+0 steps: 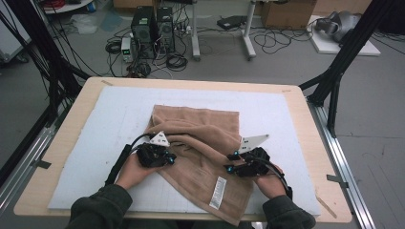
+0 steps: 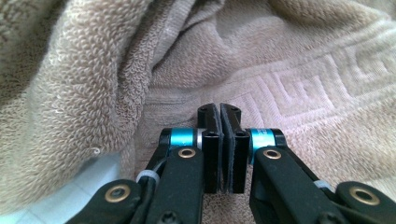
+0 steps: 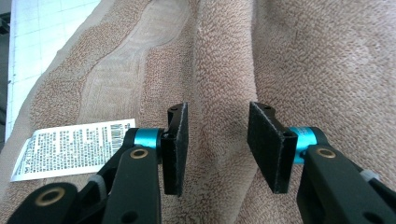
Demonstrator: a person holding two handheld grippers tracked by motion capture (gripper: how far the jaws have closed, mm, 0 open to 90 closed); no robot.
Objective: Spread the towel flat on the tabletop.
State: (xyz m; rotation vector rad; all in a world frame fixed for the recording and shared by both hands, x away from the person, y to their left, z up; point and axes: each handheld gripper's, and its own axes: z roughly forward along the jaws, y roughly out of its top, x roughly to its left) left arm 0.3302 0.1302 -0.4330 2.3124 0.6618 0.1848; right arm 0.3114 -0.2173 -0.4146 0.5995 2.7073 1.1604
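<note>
A tan terry towel (image 1: 200,126) lies rumpled on a white mat (image 1: 119,109), one fold bunched between my two grippers. My left gripper (image 1: 168,156) rests at the towel's left edge. In the left gripper view its jaws (image 2: 219,112) are shut, tips against the towel's patterned woven band (image 2: 303,88), with no cloth visible between the pads. My right gripper (image 1: 230,161) sits on the towel's right side. In the right gripper view it (image 3: 217,140) stands open, straddling a raised ridge of towel (image 3: 224,70). The white care label (image 3: 70,147) lies left of it.
The mat covers a wooden table (image 1: 71,124) with bare mat around the towel on all sides. The care label (image 1: 218,192) faces up near the towel's front corner. Black frame posts stand at both far corners; computers and cables sit on the floor beyond.
</note>
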